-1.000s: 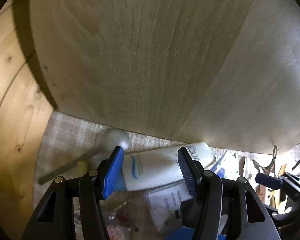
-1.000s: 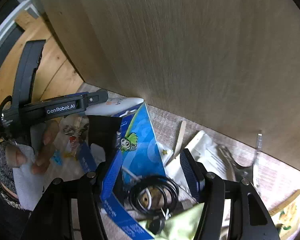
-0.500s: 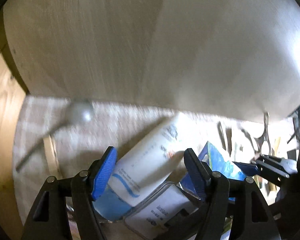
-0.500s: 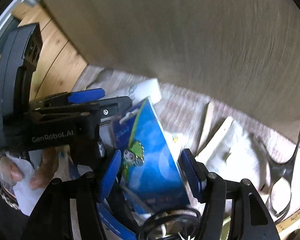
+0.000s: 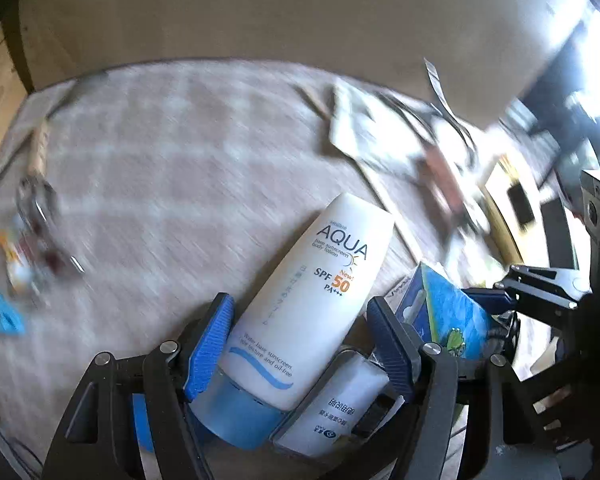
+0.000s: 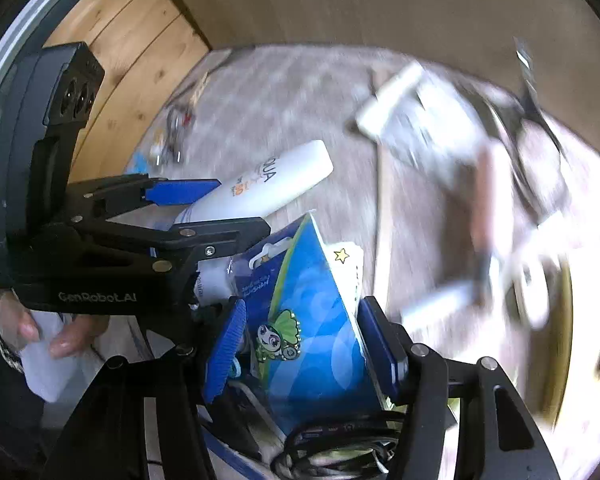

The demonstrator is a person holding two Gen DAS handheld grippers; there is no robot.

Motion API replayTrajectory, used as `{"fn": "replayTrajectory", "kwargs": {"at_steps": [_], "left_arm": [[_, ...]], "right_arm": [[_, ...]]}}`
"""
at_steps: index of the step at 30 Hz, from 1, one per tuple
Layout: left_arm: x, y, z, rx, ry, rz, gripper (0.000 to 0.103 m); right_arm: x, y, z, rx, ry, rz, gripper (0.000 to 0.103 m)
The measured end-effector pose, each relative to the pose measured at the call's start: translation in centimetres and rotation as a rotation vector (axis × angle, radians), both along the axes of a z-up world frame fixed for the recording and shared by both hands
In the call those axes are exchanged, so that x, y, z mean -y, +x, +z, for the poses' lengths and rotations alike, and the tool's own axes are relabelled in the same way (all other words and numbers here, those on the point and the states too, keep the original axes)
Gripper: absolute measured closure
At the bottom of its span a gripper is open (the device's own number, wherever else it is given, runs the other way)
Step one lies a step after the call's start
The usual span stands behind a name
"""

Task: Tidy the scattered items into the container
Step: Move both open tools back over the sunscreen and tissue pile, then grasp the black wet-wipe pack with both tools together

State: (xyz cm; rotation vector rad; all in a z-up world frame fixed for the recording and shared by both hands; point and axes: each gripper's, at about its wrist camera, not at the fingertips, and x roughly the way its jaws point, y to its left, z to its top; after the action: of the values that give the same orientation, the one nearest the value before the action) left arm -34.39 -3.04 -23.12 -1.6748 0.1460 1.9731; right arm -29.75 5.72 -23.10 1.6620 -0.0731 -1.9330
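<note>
**Sunscreen and blue box both in the grip**

The sunscreen tube (image 5: 312, 300), lower centre, sits clamped in the left gripper (image 5: 300, 344). At lower right, the blue box (image 6: 312, 336) sits wedged in the right gripper (image 6: 300, 344), whose jaws are closing. Checked cloth (image 5: 160, 168) blurs behind.

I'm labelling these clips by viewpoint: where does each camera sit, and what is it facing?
Left wrist: on the left gripper, looking steeply down its fingers at the sunscreen tube; no hand shows.
Right wrist: on the right gripper, looking down at the blue carton; a hand shows.
Shared: tube, carton, checked cloth.
</note>
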Motion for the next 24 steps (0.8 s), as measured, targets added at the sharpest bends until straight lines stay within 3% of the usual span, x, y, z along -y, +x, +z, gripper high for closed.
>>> {"fn": "replayTrajectory", "kwargs": {"at_steps": [4,11,18,20,24], "left_arm": [[-3.0,4.9,0.1,0.024,-0.001,-0.048,0.032],[-5.9,12.6,0.1,0.118,0.081,-0.137,0.032],[-5.2,16.6,4.7,-0.090,0.028,-0.101,0.032],[-1.7,14.9,7.5,-0.130,0.023,-0.082,0.032],[2.4,14.9,10.3,-0.174,0.030,-0.049,0.032]], "right_arm": [[-3.0,3.7,0.3,-0.004,0.044,0.002,0.048],[-9.1,8.5,1.4,-0.041,0.143,-0.049,0.048],[-13.4,8.9,3.4,-0.107,0.212,-0.194,0.048],[-14.2,9.0,4.3,-0.102,0.168,-0.226,0.047],[-14.9,9.4,5.6,-0.092,0.094,-0.255,0.046]]}}
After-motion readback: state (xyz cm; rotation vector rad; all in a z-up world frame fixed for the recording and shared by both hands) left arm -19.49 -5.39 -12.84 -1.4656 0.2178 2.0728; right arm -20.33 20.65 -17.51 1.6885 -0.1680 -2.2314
